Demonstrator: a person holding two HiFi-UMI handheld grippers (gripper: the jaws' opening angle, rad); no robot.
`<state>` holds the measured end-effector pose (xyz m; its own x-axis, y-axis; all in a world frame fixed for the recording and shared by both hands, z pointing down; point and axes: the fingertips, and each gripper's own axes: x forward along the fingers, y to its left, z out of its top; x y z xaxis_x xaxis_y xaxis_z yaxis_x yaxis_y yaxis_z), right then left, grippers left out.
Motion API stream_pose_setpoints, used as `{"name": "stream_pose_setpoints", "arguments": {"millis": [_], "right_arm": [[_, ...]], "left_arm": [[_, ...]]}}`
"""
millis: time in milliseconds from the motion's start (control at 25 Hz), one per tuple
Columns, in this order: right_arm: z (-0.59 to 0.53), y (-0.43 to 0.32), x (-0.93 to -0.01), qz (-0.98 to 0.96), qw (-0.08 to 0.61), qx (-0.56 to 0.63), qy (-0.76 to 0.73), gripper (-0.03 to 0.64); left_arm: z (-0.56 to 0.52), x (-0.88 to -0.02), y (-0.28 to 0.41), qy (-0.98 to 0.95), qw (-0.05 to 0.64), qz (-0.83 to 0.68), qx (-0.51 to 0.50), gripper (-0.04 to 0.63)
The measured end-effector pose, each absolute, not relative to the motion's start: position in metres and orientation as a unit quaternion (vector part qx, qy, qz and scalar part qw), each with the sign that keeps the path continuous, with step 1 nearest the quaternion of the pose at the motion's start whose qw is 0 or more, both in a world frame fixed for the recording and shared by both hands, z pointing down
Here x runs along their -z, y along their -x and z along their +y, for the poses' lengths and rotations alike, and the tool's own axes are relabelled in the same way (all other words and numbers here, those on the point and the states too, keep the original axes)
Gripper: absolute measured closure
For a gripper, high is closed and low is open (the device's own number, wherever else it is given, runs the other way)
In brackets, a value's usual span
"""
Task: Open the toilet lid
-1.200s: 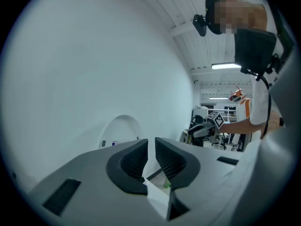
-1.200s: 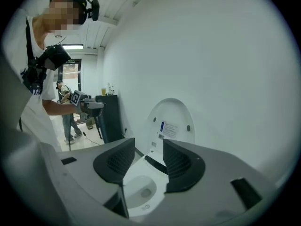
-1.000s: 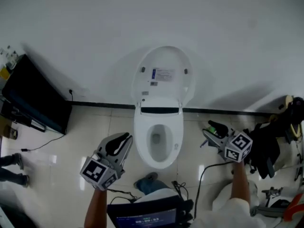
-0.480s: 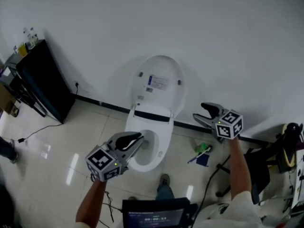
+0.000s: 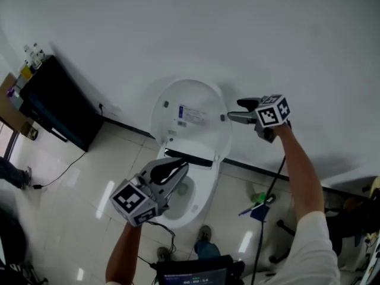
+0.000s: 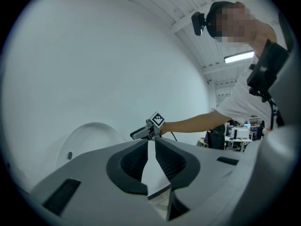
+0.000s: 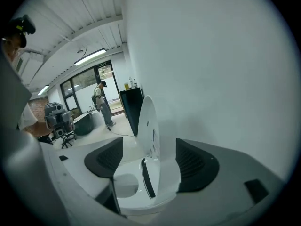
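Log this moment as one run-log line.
toilet lid: upright | left gripper: shut, empty | right gripper: jaws just opening, empty, beside lid

"How many fixtures do you see from your desk?"

"I count one toilet (image 5: 199,203) with one lid (image 5: 190,114); one black cabinet (image 5: 59,108) by the wall."

"And on the rig?"

"Two grippers, the left gripper (image 5: 178,170) and the right gripper (image 5: 233,110); each carries one marker cube (image 5: 132,199), so I count two cubes."

"Anything smaller?"

"A few bottles (image 5: 32,53) on the cabinet, too small for me to number; two shoes (image 5: 204,233) on the floor; in the right gripper view I count one distant person (image 7: 102,105) and two strip lights (image 7: 89,57) overhead."
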<state>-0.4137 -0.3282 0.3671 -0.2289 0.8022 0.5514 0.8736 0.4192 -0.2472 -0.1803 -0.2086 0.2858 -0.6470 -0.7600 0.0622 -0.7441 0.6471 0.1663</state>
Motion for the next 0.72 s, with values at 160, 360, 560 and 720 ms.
{"name": "stream_pose_setpoints", "arguments": {"millis": [160,360,560,720], "right_arm": [[-0.307,0.462,-0.393,-0.752,0.349,0.064,0.555,0.255],[-0.291,0.475,-0.408,-0.701,0.384,0.059,0.598,0.255],[-0.283,0.463,-0.405,-0.675,0.367,0.061,0.637,0.354],[-0.275,0.428,-0.396,-0.683,0.329,0.104,0.644,0.356]], "left_arm": [[-0.216,-0.304,0.202,-0.410,0.081,-0.907,0.057,0.551],[-0.216,-0.319,0.221,-0.404,0.101,-0.908,0.051,0.551],[-0.206,-0.319,0.222,-0.388,0.093,-0.915,0.055,0.551],[-0.180,-0.316,0.205,-0.367,0.087,-0.925,0.057,0.551]]}}
